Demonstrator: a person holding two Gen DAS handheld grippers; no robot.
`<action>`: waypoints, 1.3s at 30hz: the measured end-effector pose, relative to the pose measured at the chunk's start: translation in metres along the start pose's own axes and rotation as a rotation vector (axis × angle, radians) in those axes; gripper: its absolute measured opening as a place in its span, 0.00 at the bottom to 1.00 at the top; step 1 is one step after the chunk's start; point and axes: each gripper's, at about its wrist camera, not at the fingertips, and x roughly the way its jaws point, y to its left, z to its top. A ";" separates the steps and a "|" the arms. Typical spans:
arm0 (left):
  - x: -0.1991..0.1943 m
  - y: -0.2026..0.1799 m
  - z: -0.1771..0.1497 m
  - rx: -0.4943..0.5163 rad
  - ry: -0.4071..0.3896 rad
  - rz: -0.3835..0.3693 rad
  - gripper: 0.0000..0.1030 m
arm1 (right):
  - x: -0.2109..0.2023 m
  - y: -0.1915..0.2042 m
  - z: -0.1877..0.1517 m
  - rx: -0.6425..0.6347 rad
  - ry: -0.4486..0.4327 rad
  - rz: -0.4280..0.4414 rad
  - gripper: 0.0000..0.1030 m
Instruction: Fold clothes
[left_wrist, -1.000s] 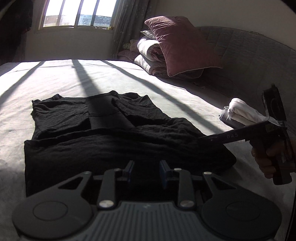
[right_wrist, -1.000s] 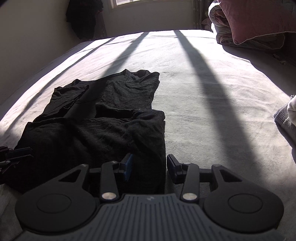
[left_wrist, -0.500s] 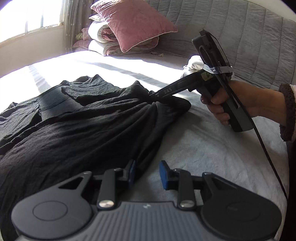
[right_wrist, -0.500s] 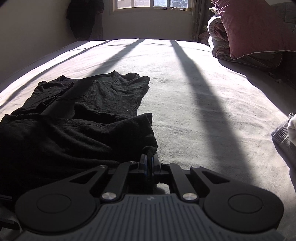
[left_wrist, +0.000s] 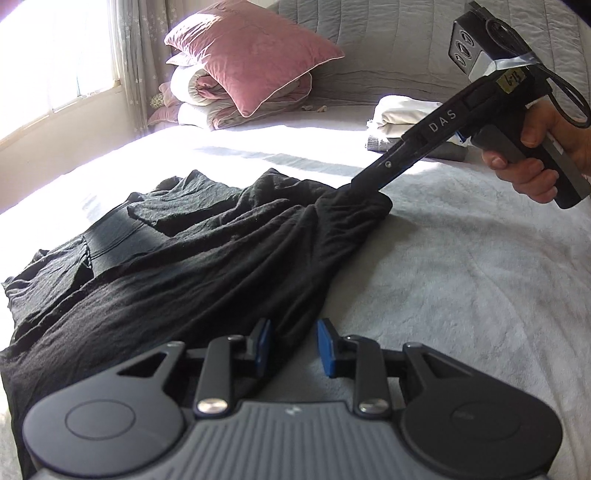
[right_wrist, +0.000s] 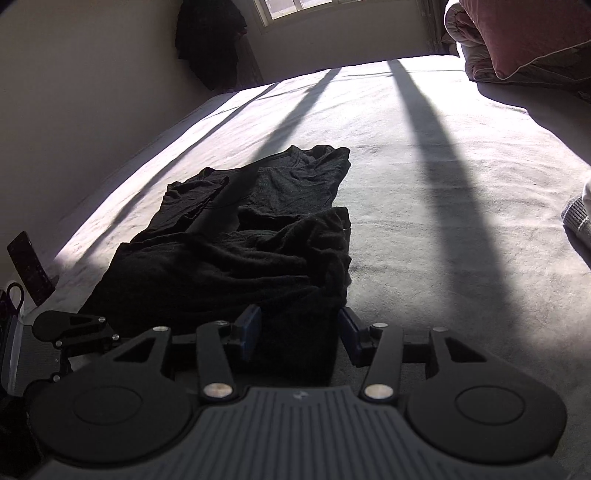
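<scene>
A black shirt (left_wrist: 177, 266) lies partly folded and rumpled on the grey bed (left_wrist: 461, 280). My left gripper (left_wrist: 291, 349) is open, its blue pads either side of the shirt's near edge. In the left wrist view my right gripper (left_wrist: 364, 184) reaches down to the shirt's far corner, which looks bunched up at its tip. In the right wrist view the right gripper (right_wrist: 299, 328) is open, with the shirt (right_wrist: 236, 254) lying between its blue pads.
A pink pillow (left_wrist: 251, 55) and folded quilts stand at the head of the bed. Folded white and grey clothes (left_wrist: 402, 118) lie beside the grey headboard. A dark flat object (right_wrist: 27, 266) stands at the bed's left edge. Dark clothes (right_wrist: 207, 40) hang on the wall.
My right gripper shut on the shirt's corner half a second ago and now stands open around it. The left gripper swung right along the shirt's near edge, staying open.
</scene>
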 end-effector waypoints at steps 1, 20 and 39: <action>0.000 -0.001 0.000 0.004 0.000 0.003 0.27 | 0.002 0.003 -0.004 -0.036 0.017 -0.008 0.49; -0.004 -0.010 0.009 0.042 0.069 -0.051 0.02 | 0.009 -0.025 -0.003 0.104 0.171 -0.034 0.05; 0.013 0.024 0.005 -0.134 0.016 -0.030 0.31 | 0.054 0.060 0.025 -0.145 -0.094 -0.139 0.32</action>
